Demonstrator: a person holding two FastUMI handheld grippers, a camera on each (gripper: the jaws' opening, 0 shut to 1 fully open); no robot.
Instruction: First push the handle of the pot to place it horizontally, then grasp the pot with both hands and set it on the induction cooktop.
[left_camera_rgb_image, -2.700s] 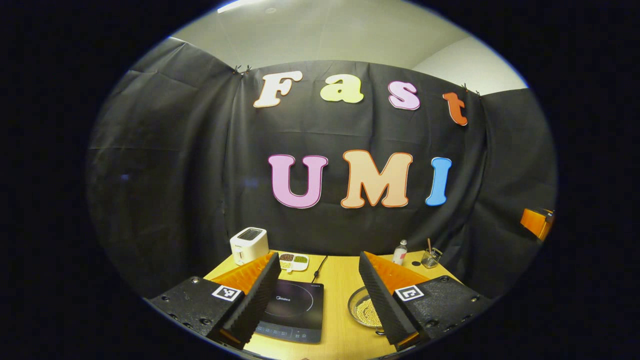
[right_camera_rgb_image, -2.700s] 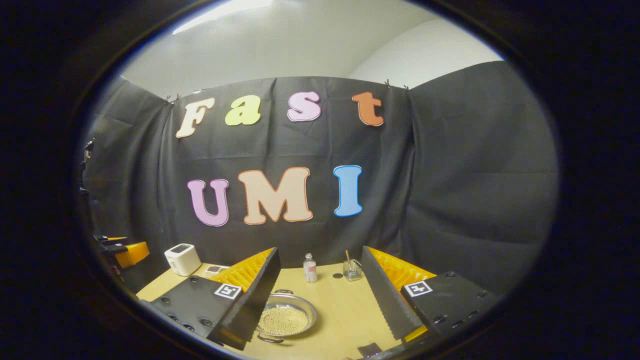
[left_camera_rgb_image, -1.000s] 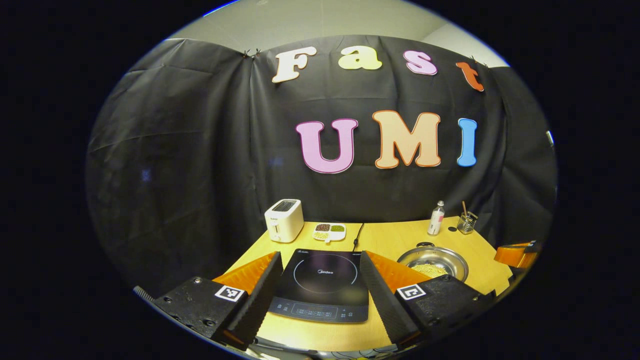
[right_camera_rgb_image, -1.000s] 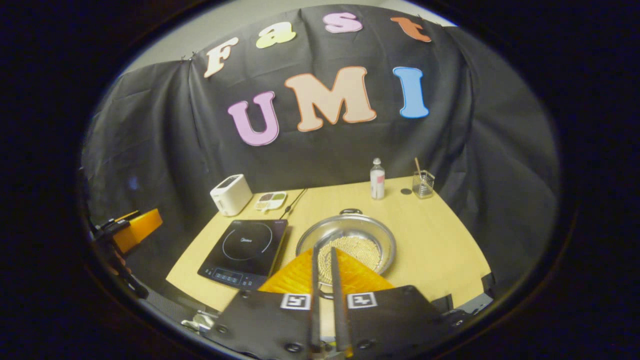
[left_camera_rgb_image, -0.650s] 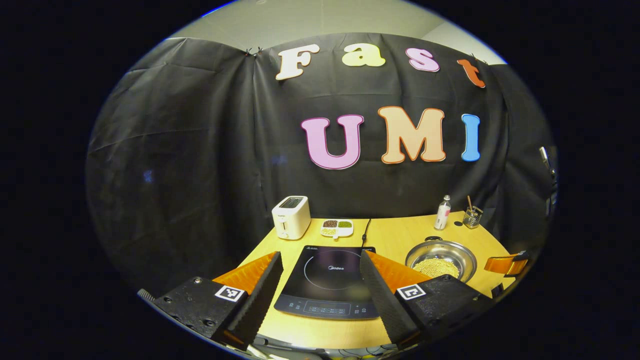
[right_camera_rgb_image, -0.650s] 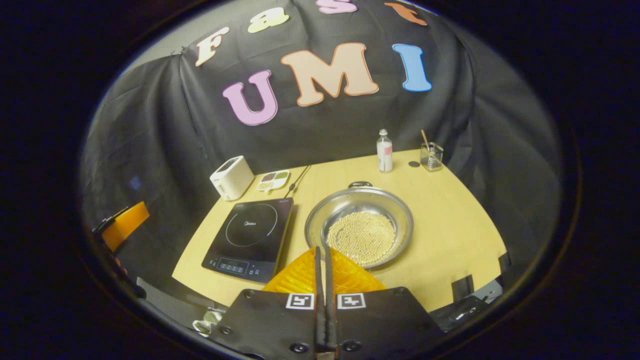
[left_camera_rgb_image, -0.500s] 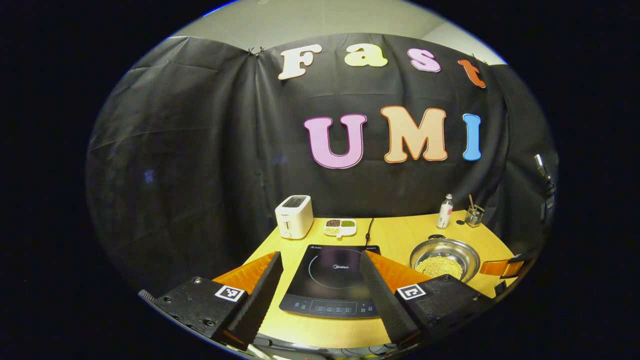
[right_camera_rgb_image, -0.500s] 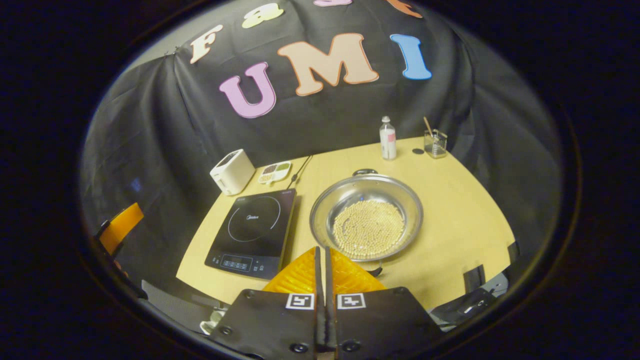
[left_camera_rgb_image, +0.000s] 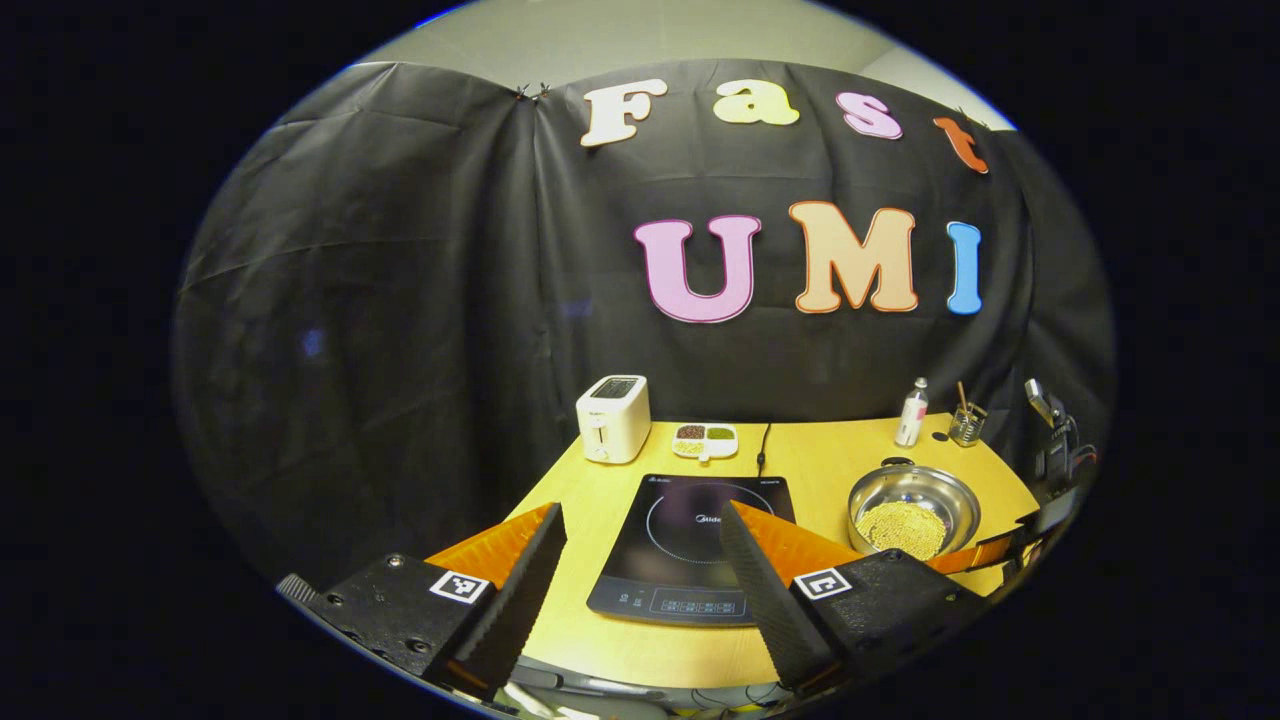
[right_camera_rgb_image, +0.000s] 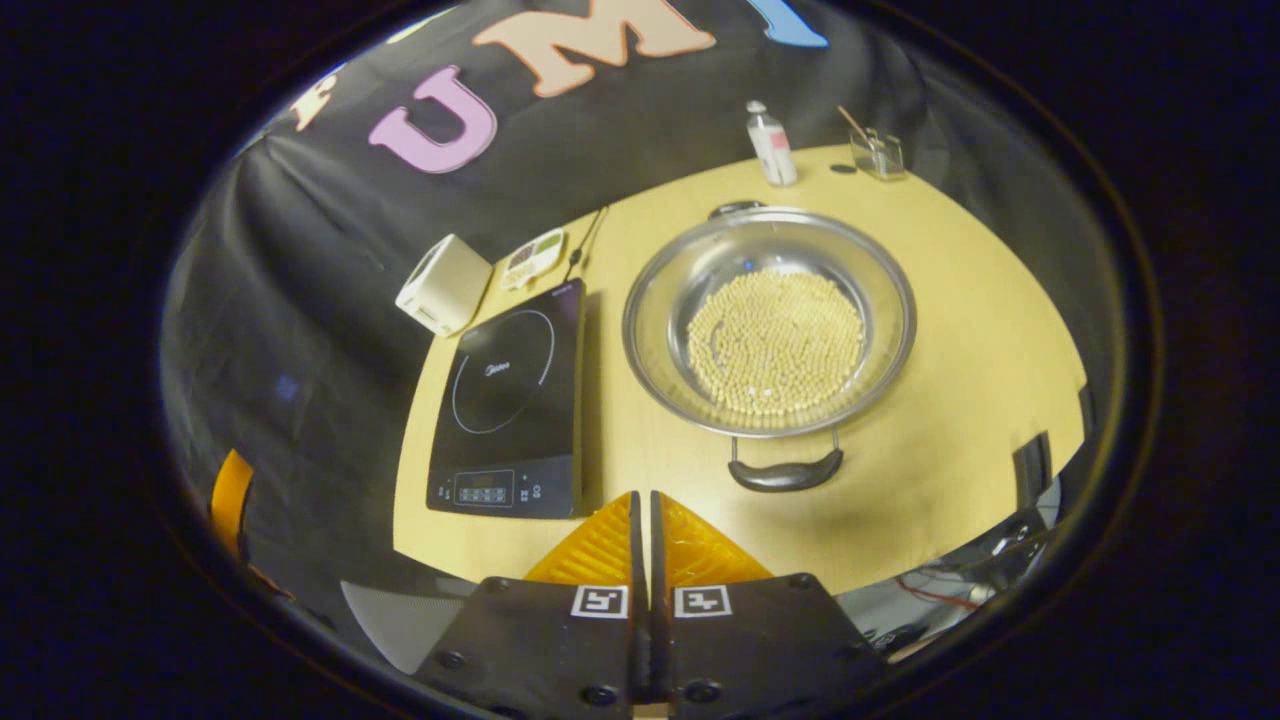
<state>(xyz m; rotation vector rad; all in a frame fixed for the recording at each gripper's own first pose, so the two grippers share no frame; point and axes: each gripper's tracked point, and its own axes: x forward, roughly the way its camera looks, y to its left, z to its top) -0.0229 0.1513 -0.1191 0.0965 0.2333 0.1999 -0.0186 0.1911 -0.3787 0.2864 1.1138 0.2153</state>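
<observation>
A steel pot (right_camera_rgb_image: 770, 320) holding pale beans stands on the wooden table (right_camera_rgb_image: 980, 330), right of the black induction cooktop (right_camera_rgb_image: 510, 400). Its near handle (right_camera_rgb_image: 786, 472) points toward the table's front edge and its far handle (right_camera_rgb_image: 735, 209) toward the wall. My right gripper (right_camera_rgb_image: 643, 505) is shut with nothing in it, raised above the front edge, left of the near handle. In the left gripper view the pot (left_camera_rgb_image: 912, 508) lies right of the cooktop (left_camera_rgb_image: 700, 545). My left gripper (left_camera_rgb_image: 640, 520) is open before the cooktop's front, holding nothing.
A white toaster (right_camera_rgb_image: 440, 285) and a divided dish (right_camera_rgb_image: 535, 257) of beans sit behind the cooktop, with its cord (right_camera_rgb_image: 585, 240) running to the wall. A small bottle (right_camera_rgb_image: 772, 145) and a glass jar (right_camera_rgb_image: 877, 152) with a stick stand at the back right.
My right gripper shut, rose and tilted down over the table's front edge, so the pot and its near handle now show from above. My left gripper drifted left and back slightly, still open.
</observation>
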